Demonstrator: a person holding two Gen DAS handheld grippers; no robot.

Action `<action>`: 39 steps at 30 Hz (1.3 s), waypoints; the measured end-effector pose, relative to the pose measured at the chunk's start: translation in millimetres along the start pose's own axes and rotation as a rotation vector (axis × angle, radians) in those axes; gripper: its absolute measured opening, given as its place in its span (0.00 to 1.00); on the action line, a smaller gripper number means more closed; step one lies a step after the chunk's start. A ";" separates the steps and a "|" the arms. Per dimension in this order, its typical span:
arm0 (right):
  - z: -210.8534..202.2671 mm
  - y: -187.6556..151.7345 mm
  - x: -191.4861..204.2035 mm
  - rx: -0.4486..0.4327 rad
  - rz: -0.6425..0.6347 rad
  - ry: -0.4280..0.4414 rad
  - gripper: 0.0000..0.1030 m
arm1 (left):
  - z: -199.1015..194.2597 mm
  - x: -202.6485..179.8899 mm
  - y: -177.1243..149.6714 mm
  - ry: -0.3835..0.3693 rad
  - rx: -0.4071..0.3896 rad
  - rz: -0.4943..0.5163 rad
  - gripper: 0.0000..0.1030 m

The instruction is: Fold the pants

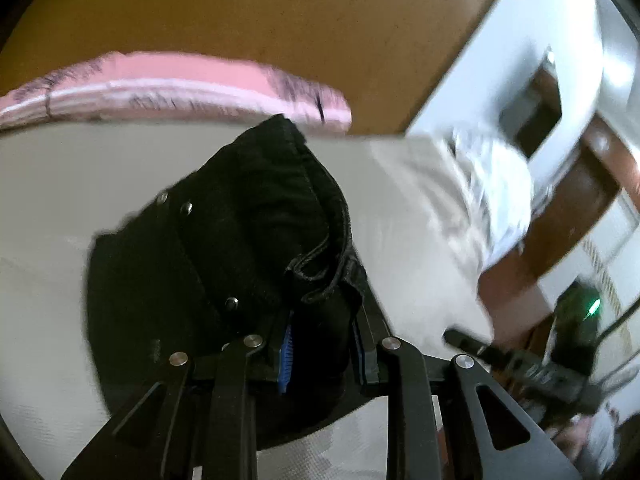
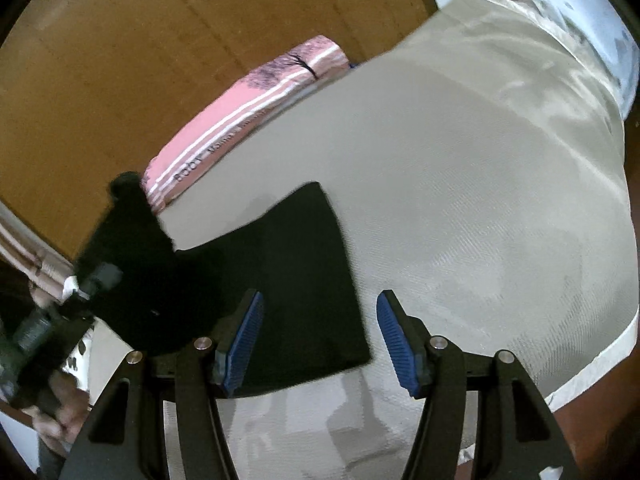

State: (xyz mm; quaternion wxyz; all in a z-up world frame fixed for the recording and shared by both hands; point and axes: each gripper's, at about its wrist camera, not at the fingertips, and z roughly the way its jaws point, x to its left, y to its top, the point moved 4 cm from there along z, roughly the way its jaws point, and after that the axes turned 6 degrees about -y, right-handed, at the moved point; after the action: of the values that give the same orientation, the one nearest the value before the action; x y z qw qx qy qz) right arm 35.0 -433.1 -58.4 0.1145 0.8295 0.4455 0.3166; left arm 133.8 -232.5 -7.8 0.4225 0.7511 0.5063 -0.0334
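Note:
The black pants (image 1: 224,248) lie on a grey-white bed cover (image 1: 412,216). My left gripper (image 1: 324,344) is shut on the waistband end of the pants, with thick cloth and metal studs bunched between the blue pads. In the right wrist view the pants (image 2: 288,280) lie partly folded, a flat black panel in front of my right gripper (image 2: 318,336). The right gripper is open and empty, hovering just over the near edge of the cloth. The left gripper (image 2: 80,292) shows at the far left, lifting the other end of the pants.
A pink folded blanket (image 1: 168,88) (image 2: 244,116) lies along the far edge of the bed against a brown wooden headboard (image 1: 280,12). A pale floral pillow (image 2: 580,8) sits at the top right. The bed's edge (image 2: 592,368) drops off at the right.

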 end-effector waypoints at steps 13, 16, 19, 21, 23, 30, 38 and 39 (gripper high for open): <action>23.2 6.8 8.1 0.090 -0.083 0.087 0.56 | 13.8 -13.7 -29.0 -0.008 0.119 0.116 0.43; 31.2 9.7 16.6 0.131 -0.108 0.151 0.56 | -8.8 -2.5 -28.2 0.021 0.081 0.119 0.46; 46.2 12.7 26.7 0.192 -0.143 0.224 0.56 | -28.1 21.6 -23.7 0.080 0.041 0.080 0.51; 59.4 15.4 33.4 0.229 -0.162 0.256 0.56 | -36.2 44.0 -21.8 0.144 0.030 0.047 0.52; 70.9 18.2 37.3 0.260 -0.164 0.274 0.56 | -43.1 69.4 -21.3 0.193 0.020 -0.005 0.52; 107.5 27.0 56.1 0.339 -0.250 0.294 0.56 | -42.9 122.0 -34.6 0.282 0.058 -0.096 0.52; 138.5 40.5 70.1 0.333 -0.321 0.361 0.56 | -24.6 130.6 -42.4 0.273 0.091 -0.108 0.55; 141.2 41.5 72.5 0.338 -0.320 0.372 0.55 | -23.8 131.3 -42.5 0.273 0.093 -0.112 0.55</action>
State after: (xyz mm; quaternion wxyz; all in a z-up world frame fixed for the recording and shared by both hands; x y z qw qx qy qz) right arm 180.4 -385.2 -117.2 -0.0603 0.6839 0.6303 0.3624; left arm 155.1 -114.9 -80.9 0.3121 0.7379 0.5980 0.0219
